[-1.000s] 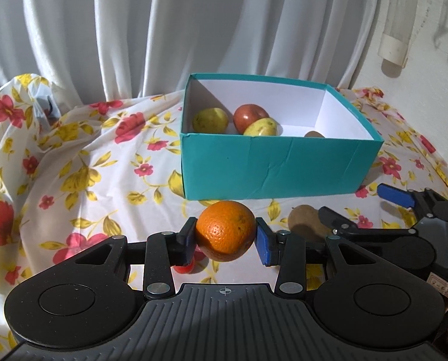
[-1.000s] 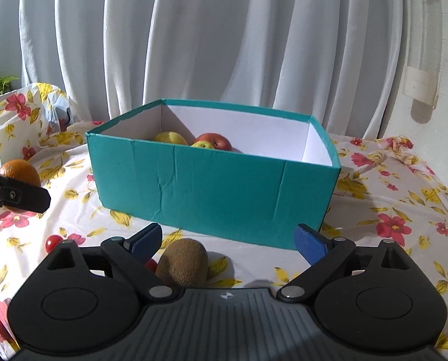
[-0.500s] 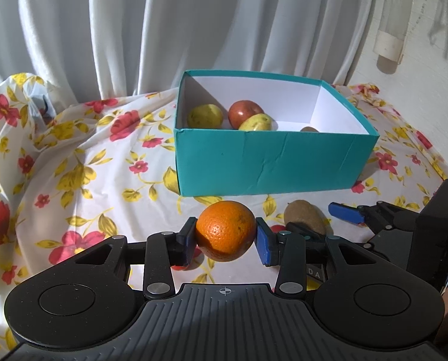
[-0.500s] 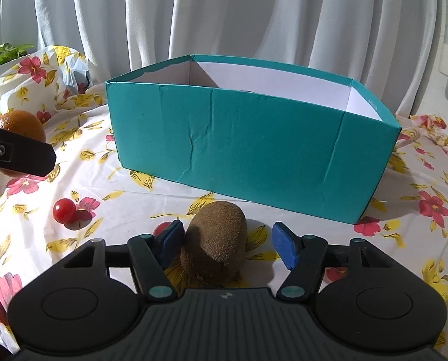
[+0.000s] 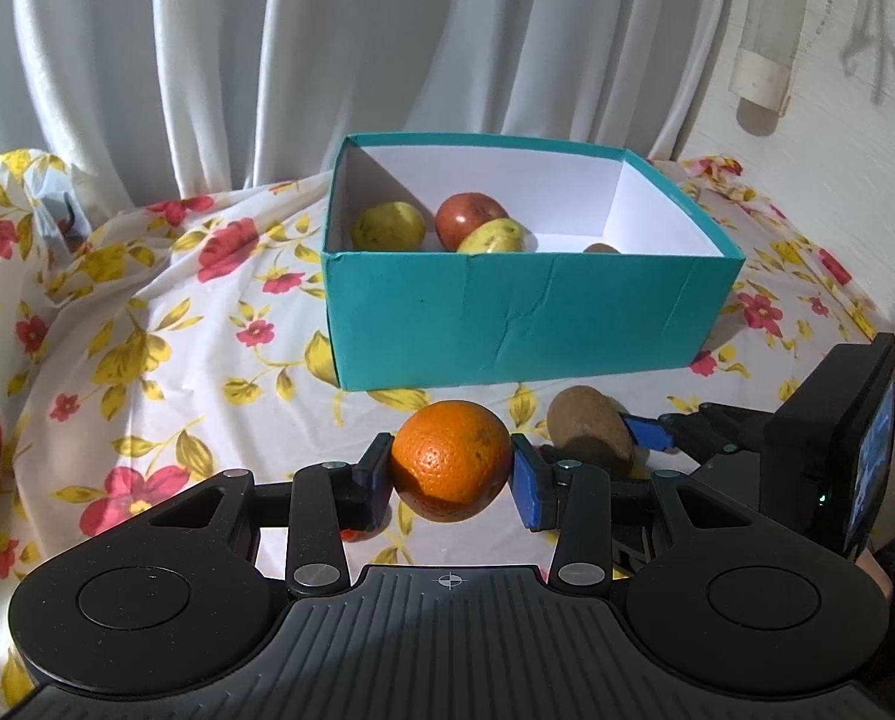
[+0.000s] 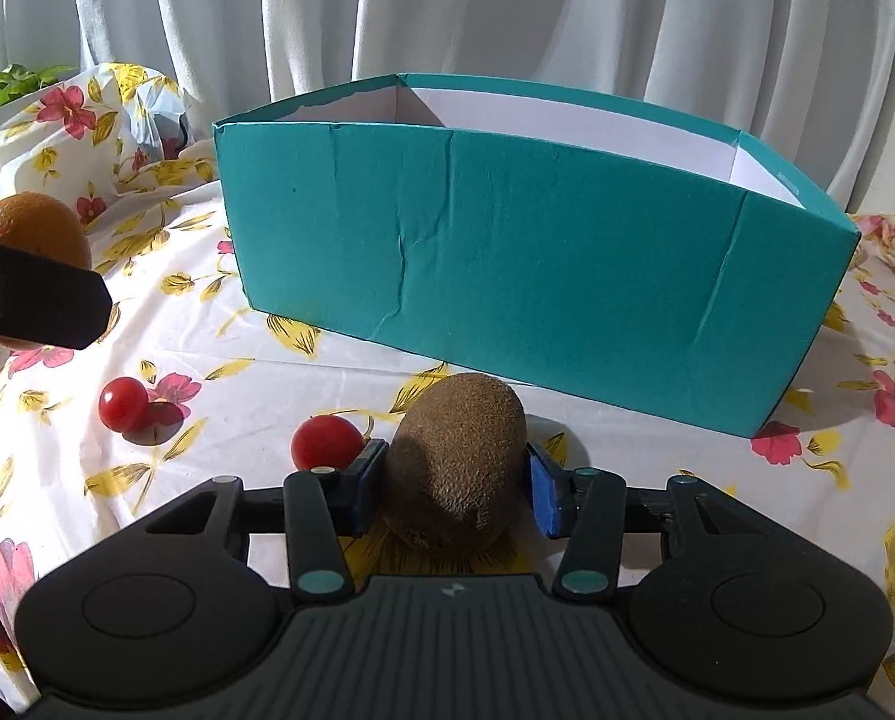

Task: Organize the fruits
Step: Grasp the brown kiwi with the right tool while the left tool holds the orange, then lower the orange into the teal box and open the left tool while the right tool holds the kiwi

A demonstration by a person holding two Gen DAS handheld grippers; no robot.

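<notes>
My left gripper [image 5: 452, 483] is shut on an orange [image 5: 451, 459] and holds it above the cloth, in front of the teal box [image 5: 507, 318]. The box holds two yellow fruits [image 5: 388, 226], a red apple [image 5: 467, 218] and a brown fruit [image 5: 601, 248]. My right gripper [image 6: 450, 495] is shut on a brown kiwi [image 6: 456, 459] that rests on the cloth in front of the box [image 6: 507, 240]. The kiwi [image 5: 588, 435] shows right of the orange in the left wrist view. The orange [image 6: 36, 231] shows at the far left of the right wrist view.
Two cherry tomatoes [image 6: 123, 411] [image 6: 326, 443] lie on the floral tablecloth [image 5: 147, 330] left of the kiwi. A white curtain [image 5: 327, 48] hangs behind the table. A wall [image 5: 837, 150] stands at the right. A crumpled bag [image 6: 153, 120] lies at the back left.
My right gripper has closed its jaws from wide open onto the kiwi. My left gripper has risen a little with the orange still in it.
</notes>
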